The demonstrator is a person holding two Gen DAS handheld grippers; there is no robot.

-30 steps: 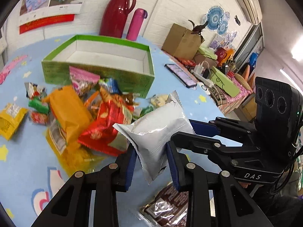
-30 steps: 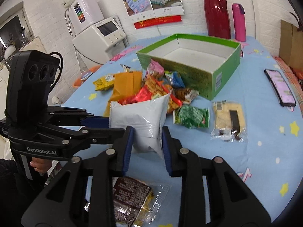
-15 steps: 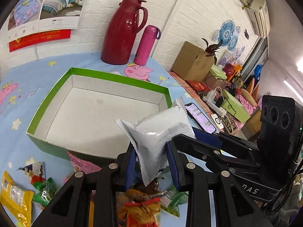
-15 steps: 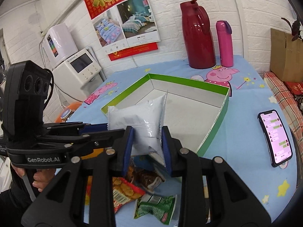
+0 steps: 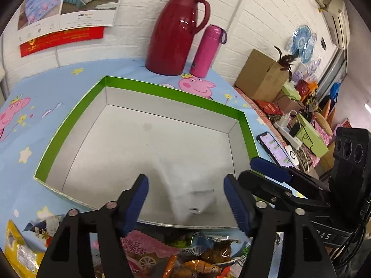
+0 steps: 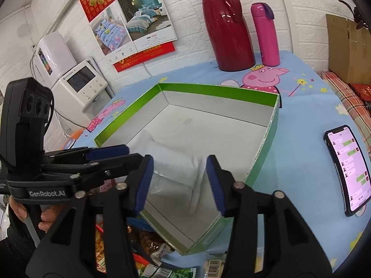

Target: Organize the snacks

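The green box (image 5: 58, 136) lies open at the top, its grey floor bare across the far half, so a claw could drop in there unhindered; the near end is taken by a blurred silver packet (image 6: 176, 176), which seems to hang between the spread fingers of the right claw (image 6: 179, 183); the left claw (image 5: 185, 203) is spread over the same near wall, crowding that corner; behind the box the red jug (image 5: 178, 32) and pink flask (image 5: 206, 51) block the far edge; a phone (image 6: 347, 169) occupies the tabletop (image 6: 301, 157) to the right; heaped snack packets (image 5: 162, 254) fill the near side.
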